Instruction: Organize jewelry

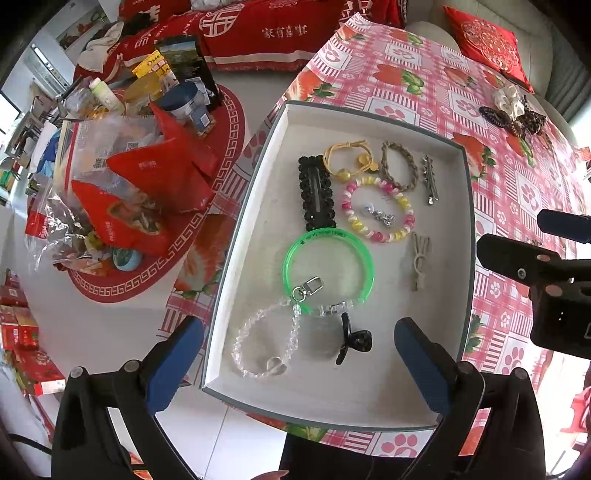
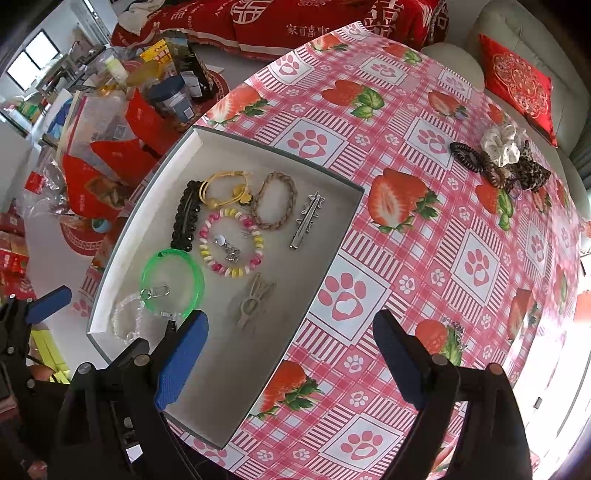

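Overhead, both grippers hang nose-down above a round table (image 2: 424, 243) covered in a pink checked oilcloth printed with strawberries and paw prints. A shallow grey-edged tray (image 1: 266, 155) with a pale lining sits at the cloth's left edge and holds the sorted pieces. In the left wrist view, a black beaded barrette (image 1: 317, 192) lies at the tray's ten o'clock, a yellow hair tie (image 1: 345, 158) and a braided tan hair tie (image 1: 399, 166) at twelve, and a silver star clip (image 1: 429, 180) at one. A pink-and-yellow spiral band (image 1: 378, 209) rings a small silver charm near the centre; a tan clip (image 1: 420, 261) lies at three. A green bangle (image 1: 328, 271) sits at six with a clear bead strap (image 1: 264, 341) clipped to it, and a small black claw clip (image 1: 351, 339) lies just beside them.

The left gripper (image 1: 299, 365) has its blue pads spread wide over the tray's near end, nothing between them. The right gripper (image 2: 291, 365) is likewise splayed, empty, straddling the tray's near right rim.

At the table's two o'clock, well apart from the tray, waits a cluster of scrunchies (image 2: 509, 155) and a dark coil tie. Beyond, a cream sofa carries a red embroidered cushion (image 2: 517, 85); at ten o'clock a low table with a red round mat is heaped with red packets (image 1: 147, 184), plastic bags and jars. A red banner-print cloth (image 1: 266, 29) drapes furniture at twelve.
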